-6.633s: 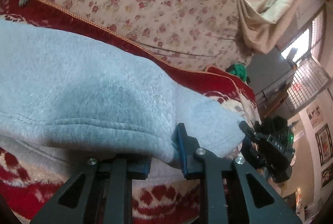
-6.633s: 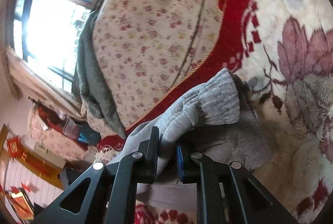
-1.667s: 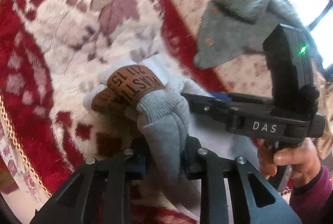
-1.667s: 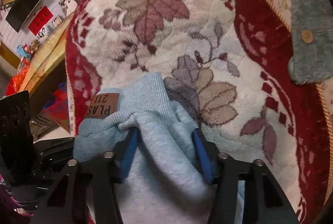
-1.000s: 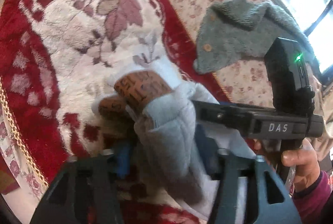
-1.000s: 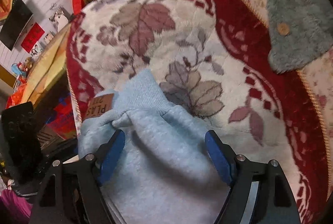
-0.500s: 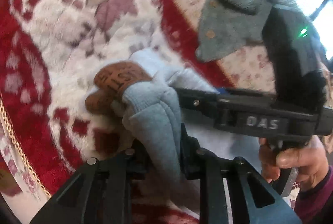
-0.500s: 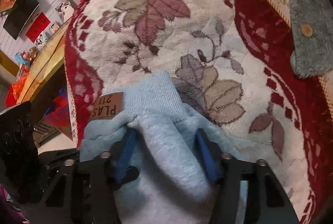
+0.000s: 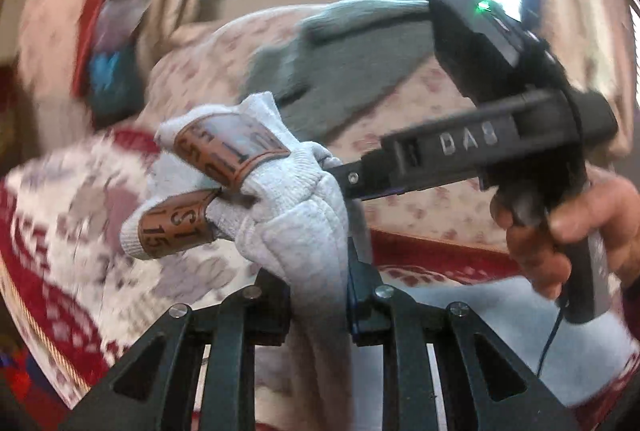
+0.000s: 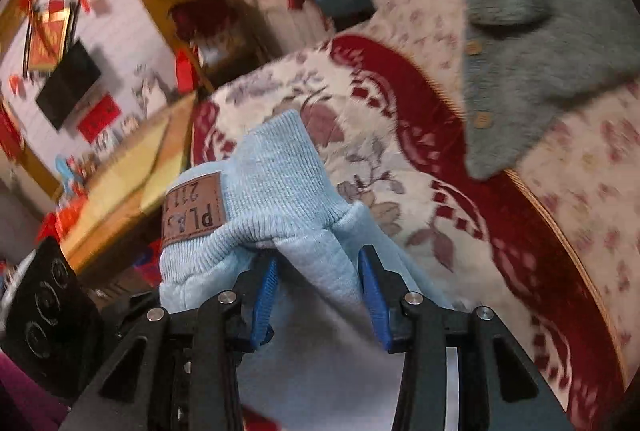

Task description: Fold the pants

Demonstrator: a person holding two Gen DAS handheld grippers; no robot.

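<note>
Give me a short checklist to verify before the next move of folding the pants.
1. Left tongs shut on the pants: ok.
2. Right tongs holding the pants: ok, the cloth fills the gap while the jaws are closing.
3. Both cuffs with brown labels bunched together: ok.
4. Pants lifted off the red flowered blanket: cannot tell for the lower part, hidden below the tongs.
5. Grey buttoned garment apart from the pants: ok.
6. Pictures sharp enough to judge the fold edges: not ok, blurred.
</note>
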